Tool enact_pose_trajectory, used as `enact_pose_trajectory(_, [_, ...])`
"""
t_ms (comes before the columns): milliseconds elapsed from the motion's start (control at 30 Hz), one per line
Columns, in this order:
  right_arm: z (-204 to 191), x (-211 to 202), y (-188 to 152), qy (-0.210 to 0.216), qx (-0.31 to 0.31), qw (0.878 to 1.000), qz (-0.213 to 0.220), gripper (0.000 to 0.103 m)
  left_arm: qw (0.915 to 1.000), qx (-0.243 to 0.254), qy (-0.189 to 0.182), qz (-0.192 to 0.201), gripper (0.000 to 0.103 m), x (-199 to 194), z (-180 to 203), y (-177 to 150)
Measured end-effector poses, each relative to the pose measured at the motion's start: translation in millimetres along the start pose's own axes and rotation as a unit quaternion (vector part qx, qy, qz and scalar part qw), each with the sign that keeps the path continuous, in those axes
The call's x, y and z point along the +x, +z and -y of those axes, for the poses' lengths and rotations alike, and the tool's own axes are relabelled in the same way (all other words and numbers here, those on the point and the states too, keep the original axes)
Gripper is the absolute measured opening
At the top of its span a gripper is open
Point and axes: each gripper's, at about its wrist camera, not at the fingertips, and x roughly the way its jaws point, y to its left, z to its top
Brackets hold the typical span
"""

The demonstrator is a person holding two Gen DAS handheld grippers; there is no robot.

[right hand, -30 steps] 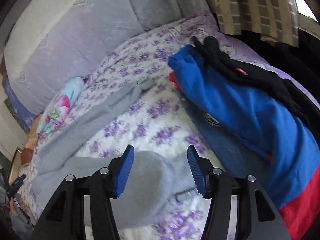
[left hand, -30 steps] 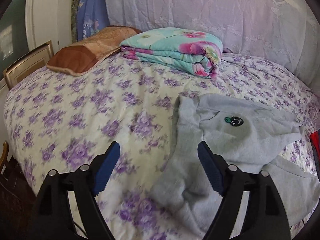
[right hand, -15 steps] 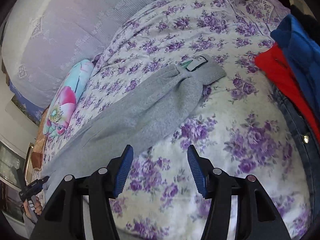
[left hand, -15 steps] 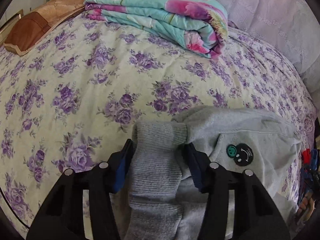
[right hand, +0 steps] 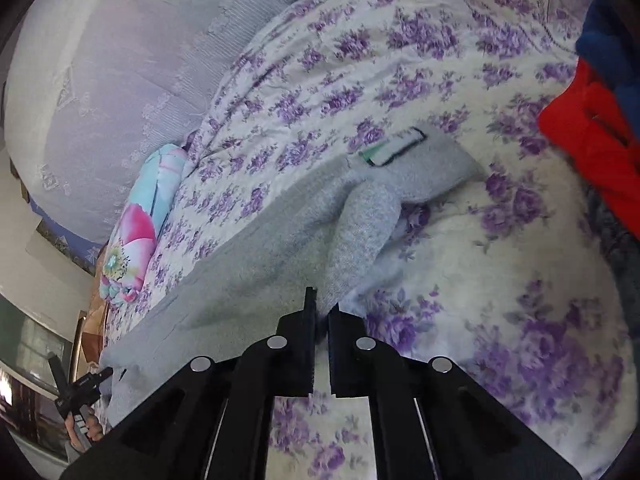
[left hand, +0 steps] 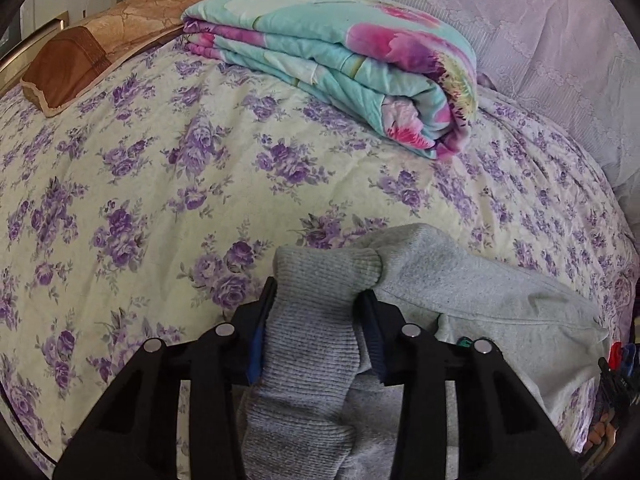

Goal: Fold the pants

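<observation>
Pants (left hand: 480, 292), grey, lie stretched across the flowered bedspread (left hand: 160, 184). One ribbed cuff sits between the jaws of the left gripper (left hand: 316, 336), which are closing on it, pads touching the knit. The right gripper (right hand: 320, 320) is pinched together on the other leg's edge. A folded quilt (left hand: 340, 52) lies behind, red clothes (right hand: 592, 152) beside.

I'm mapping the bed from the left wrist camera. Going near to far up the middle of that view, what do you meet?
left gripper → grey pants → floral bedsheet → folded floral quilt → pale lace cover
</observation>
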Motion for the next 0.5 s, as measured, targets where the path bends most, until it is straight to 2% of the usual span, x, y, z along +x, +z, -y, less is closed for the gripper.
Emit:
enact_pose_trajectory(100, [5, -17, -13, -0.03, -0.018, 0.999, -0.013, 0.006, 0.9995, 0.032, 0.003, -0.006, 0.039, 4, 12, 1])
enact_pose_trajectory(133, [12, -9, -17, -0.051, -0.02, 0.998, -0.041, 0.015, 0.9992, 0.035, 0.013, -0.017, 0.039, 13, 15, 2])
enact_pose_trajectory(167, [21, 1, -22, -0.074, -0.016, 0.995, -0.072, 0.019, 0.9989, 0.031, 0.02, -0.03, 0.04, 22, 14, 2])
enact_pose_trajectory(200, [28, 1, -26, -0.065, 0.0, 0.995, -0.076, 0.02, 0.9986, 0.023, 0.017, -0.044, 0.04, 30, 11, 3])
enact_pose_trajectory(300, [20, -26, -25, -0.058, 0.004, 0.997, -0.059, 0.037, 0.9989, 0.002, -0.012, -0.045, 0.043, 24, 0, 2])
enact_pose_trajectory(400, [1, -65, -32, -0.073, -0.035, 0.996, -0.021, 0.039, 0.9997, 0.004, -0.016, -0.021, 0.045, -5, -7, -4])
enact_pose_trajectory(500, [-14, -91, -59, -0.054, -0.067, 0.996, -0.032, 0.045, 0.9997, 0.015, -0.019, -0.001, 0.044, -40, -11, -21])
